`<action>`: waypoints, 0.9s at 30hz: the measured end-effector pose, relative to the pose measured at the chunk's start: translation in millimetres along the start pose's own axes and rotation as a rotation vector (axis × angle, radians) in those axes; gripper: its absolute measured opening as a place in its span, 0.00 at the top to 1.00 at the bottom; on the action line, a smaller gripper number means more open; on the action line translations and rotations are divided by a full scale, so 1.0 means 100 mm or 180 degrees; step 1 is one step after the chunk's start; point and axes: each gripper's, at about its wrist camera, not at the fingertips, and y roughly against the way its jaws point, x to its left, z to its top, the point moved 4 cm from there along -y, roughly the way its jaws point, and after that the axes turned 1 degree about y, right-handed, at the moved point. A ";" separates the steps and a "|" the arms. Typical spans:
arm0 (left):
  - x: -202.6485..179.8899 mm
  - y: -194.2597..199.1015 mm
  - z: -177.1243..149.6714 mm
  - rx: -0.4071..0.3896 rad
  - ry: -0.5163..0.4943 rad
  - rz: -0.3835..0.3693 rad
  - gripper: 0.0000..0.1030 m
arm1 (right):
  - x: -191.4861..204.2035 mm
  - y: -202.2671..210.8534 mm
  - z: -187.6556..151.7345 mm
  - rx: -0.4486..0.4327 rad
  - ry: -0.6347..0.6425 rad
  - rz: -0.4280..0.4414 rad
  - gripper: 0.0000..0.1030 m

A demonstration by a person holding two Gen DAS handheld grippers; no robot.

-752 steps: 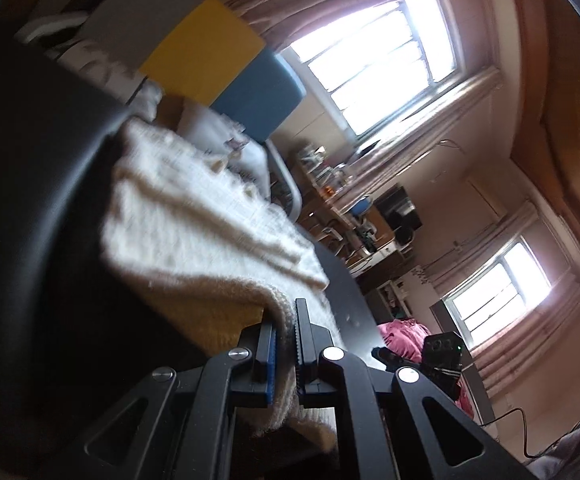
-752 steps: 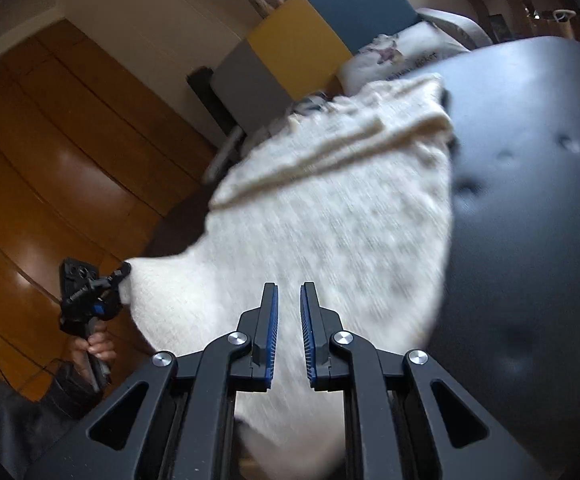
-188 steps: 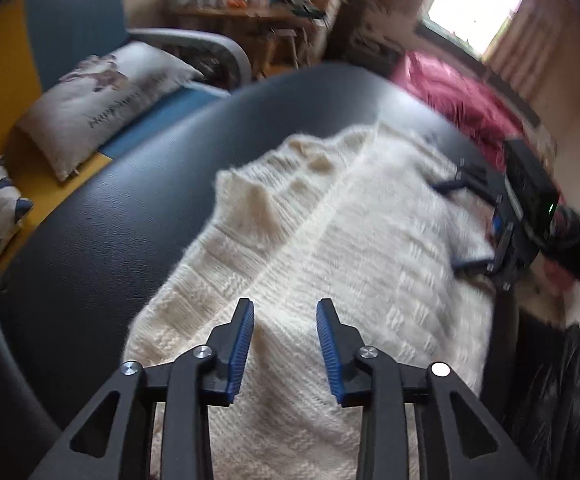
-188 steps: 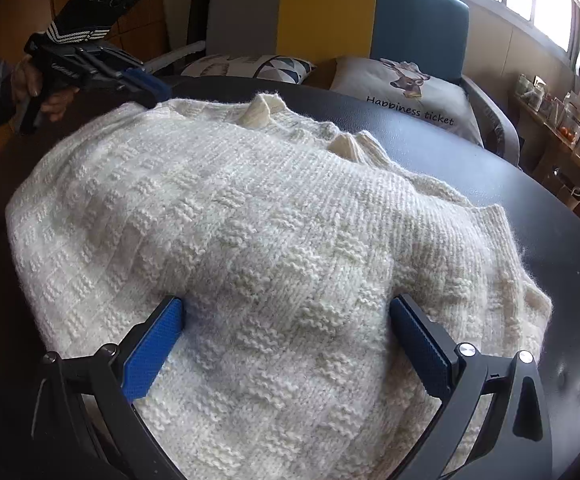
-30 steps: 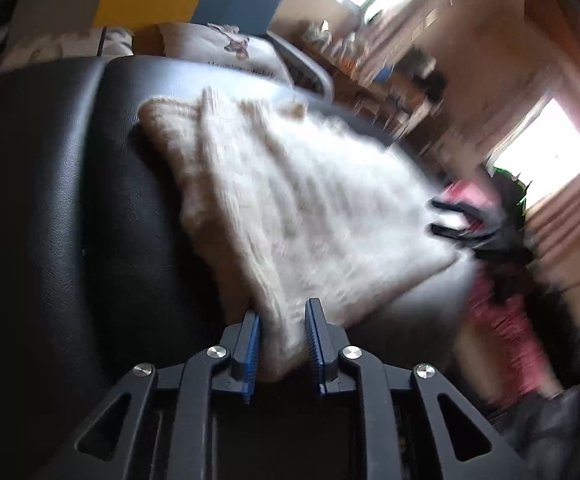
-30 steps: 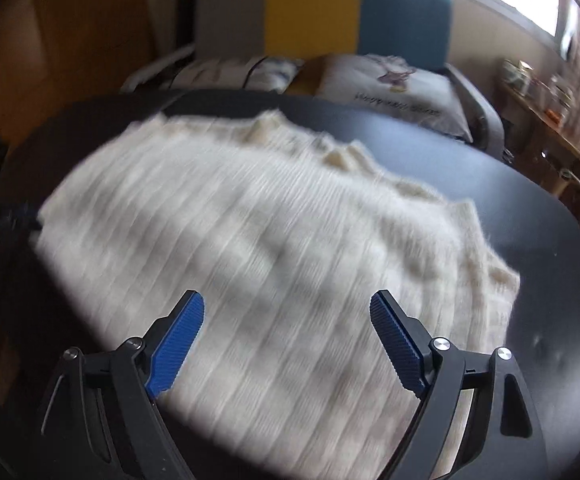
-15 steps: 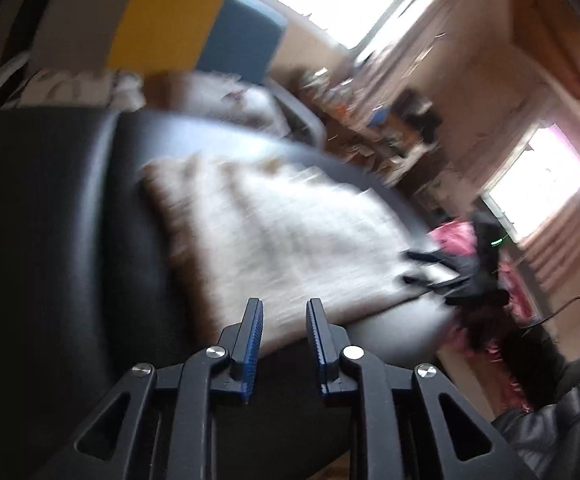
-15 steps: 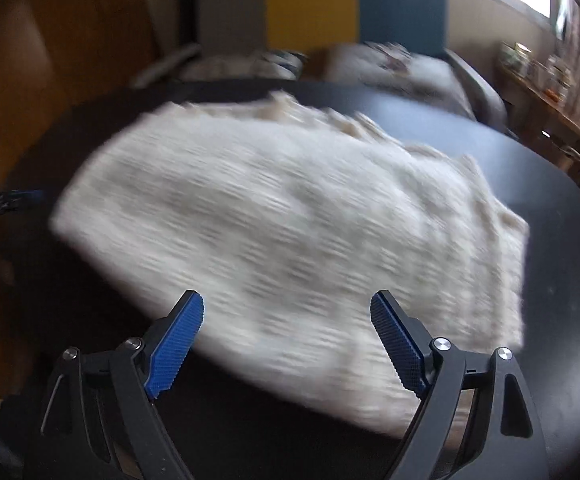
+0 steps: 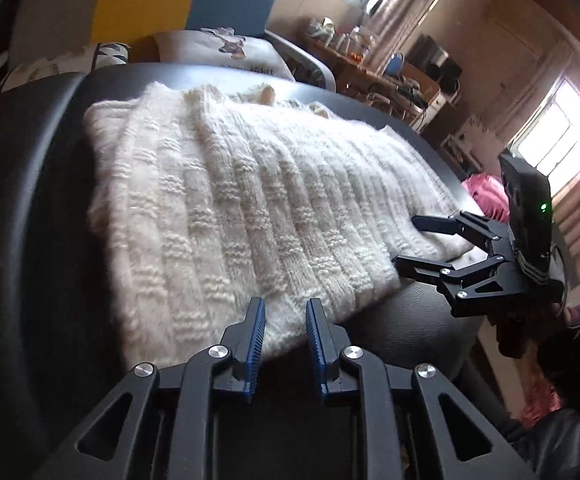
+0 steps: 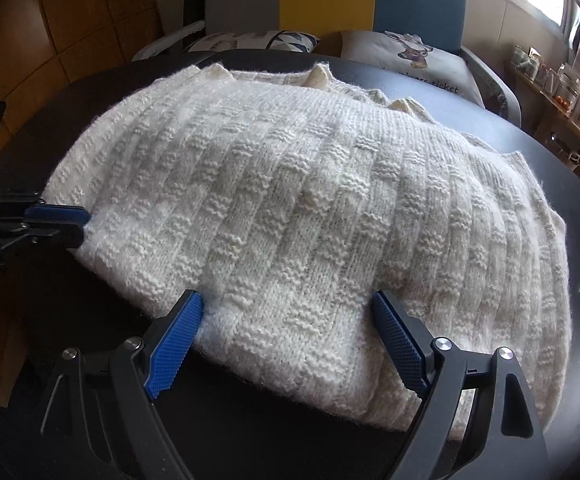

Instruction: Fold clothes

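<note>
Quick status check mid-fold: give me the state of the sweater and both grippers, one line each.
Sweater: folded into a broad block, lying flat on the black table.
Left gripper: jaws closing but narrowly apart at the sweater's near edge, pads not pressing the knit.
Right gripper: jaws wide open, straddling the sweater's near edge, gripping nothing.

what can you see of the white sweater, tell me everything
The sweater is a thick cream knit with a ribbed, basket-like block pattern, slightly fuzzy. It lies folded in a rough rectangle on the black padded table, layered edges at the near side, small knit points poking up along the far edge. The right gripper stands wide open at its near edge; the left gripper, jaws closing, is at another edge without pinching it.
</note>
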 end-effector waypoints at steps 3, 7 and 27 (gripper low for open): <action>0.00 0.05 0.05 -0.0125 -0.0037 0.0102 0.79 | -0.06 0.16 0.01 -0.0103 0.0063 -0.0128 0.14; 0.02 0.00 0.08 -0.0132 -0.0095 0.0312 0.78 | -0.27 0.26 -0.11 -0.0077 -0.0045 -0.0341 0.14; 0.21 -0.08 0.13 -0.0016 -0.0034 0.0547 0.76 | -0.67 0.04 0.14 -0.0036 -0.0208 -0.0382 0.14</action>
